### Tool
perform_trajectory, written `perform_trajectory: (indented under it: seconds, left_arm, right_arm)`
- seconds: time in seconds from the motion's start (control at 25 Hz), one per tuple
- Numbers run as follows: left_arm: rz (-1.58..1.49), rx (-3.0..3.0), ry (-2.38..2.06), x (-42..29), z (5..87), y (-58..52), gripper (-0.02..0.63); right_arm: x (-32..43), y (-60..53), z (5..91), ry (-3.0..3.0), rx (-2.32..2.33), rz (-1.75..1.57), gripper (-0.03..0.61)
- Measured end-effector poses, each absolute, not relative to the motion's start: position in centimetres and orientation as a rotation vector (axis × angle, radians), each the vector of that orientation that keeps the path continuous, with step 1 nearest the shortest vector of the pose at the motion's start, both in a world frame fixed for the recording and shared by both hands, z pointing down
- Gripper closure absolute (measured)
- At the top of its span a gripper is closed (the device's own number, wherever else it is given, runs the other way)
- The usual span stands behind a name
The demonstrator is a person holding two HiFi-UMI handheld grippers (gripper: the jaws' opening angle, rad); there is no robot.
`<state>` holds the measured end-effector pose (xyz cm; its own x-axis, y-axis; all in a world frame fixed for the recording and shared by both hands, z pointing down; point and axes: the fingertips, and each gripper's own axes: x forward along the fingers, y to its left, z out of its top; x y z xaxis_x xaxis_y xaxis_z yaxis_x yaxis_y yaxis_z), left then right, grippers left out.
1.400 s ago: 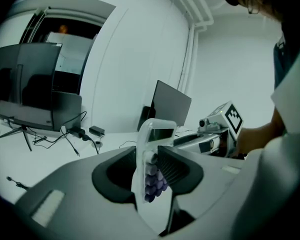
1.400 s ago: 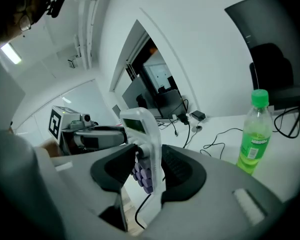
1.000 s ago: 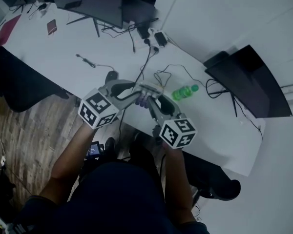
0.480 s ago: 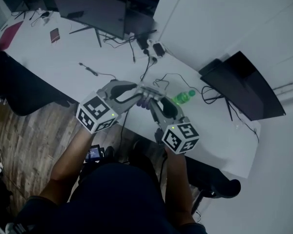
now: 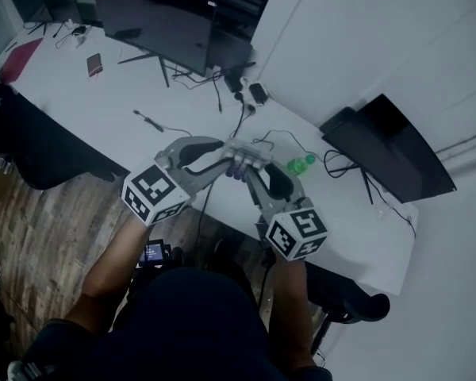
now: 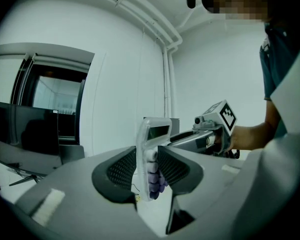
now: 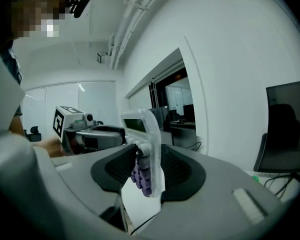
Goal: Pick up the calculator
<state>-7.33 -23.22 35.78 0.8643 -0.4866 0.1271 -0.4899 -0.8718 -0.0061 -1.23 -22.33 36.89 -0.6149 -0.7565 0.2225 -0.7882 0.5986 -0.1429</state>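
Note:
A pale calculator [image 5: 242, 162] with purple keys and a small display is held in the air above the white table [image 5: 103, 105], between both grippers. My left gripper [image 5: 227, 163] is shut on one end of it. My right gripper [image 5: 252, 168] is shut on the other end. In the left gripper view the calculator [image 6: 151, 151] stands edge-on between the dark pads [image 6: 122, 170], with the right gripper [image 6: 214, 129] behind it. From the right gripper view the calculator [image 7: 146, 153] shows its keys, and the left gripper [image 7: 74, 125] lies beyond.
A green bottle [image 5: 300, 165] lies on the table just right of the grippers, among black cables [image 5: 262, 137]. A dark monitor [image 5: 163, 26] stands at the back and another [image 5: 389, 157] lies at the right. A black chair [image 5: 32, 145] stands at the left edge.
Both grippers have risen together with the calculator held between them, away from the table top. Their grip has not changed.

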Motion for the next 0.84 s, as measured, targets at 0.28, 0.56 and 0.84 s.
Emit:
perform_trajectory:
  seconds: [0.28, 0.56, 0.84]
  left_arm:
    - [0.168, 3.025, -0.782, -8.3, 35.1, -22.2, 0.483]
    - [0.154, 3.033, -0.774, -8.7, 34.8, -21.8, 0.483]
    - [0.159, 3.031, -0.76, -8.7, 35.0, -21.9, 0.483]
  right_arm:
    - [-2.1, -21.3, 35.9, -2.675, 1.305, 0.3, 0.411]
    - [-2.6, -20.9, 35.7, -2.664, 1.315, 0.286, 0.411]
    - [-2.6, -20.9, 35.8, -2.65, 1.324, 0.296, 0.411]
